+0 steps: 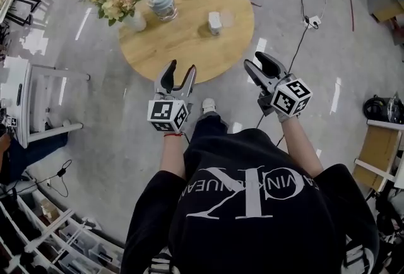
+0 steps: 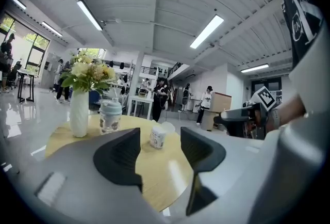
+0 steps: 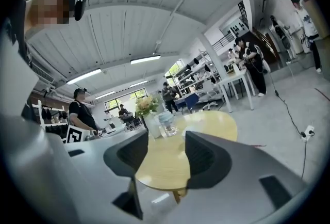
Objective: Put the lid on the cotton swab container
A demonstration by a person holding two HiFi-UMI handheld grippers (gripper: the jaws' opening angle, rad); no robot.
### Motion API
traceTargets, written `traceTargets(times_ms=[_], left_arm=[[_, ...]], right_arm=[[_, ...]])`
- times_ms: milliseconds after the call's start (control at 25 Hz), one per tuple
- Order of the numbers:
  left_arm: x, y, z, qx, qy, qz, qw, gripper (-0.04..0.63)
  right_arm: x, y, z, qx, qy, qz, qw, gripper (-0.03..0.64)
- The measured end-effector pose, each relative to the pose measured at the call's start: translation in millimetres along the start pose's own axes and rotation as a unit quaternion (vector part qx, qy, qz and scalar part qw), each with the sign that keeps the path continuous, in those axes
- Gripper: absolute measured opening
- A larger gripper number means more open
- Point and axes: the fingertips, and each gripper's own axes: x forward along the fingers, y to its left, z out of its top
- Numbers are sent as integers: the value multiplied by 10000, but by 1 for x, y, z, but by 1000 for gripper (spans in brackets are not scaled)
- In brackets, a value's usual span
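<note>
Left gripper and right gripper are both hanging released, jaws standing apart with nothing between them, just short of the near rim of the table. Ahead of both, toward the right gripper's side, the cotton swab container is sitting apparently uncovered, with a pale lid lying just beside it. The approach is only starting, I judge. Next, one gripper is needing to pinch the lid while the other steadies the container. Farther off, a capped jar and a flower vase are standing. The lid is showing faint and translucent, its edge hard to trace.
</note>
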Motion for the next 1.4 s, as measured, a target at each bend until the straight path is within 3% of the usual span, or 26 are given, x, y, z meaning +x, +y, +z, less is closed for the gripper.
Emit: traceTargets(times_ms=[200, 840, 1400], left_arm=[[30, 7, 1, 281, 267, -500, 9980, 233], [100, 21, -21, 386, 807, -1590, 9832, 270], [167, 6, -53, 940, 1628, -2276, 9554, 368]], right_arm=[[26, -15, 8, 134, 48, -149, 9998, 191], [79, -53, 3, 397, 299, -611, 9969, 192], [118, -97, -10, 644, 785, -406, 9940, 199]])
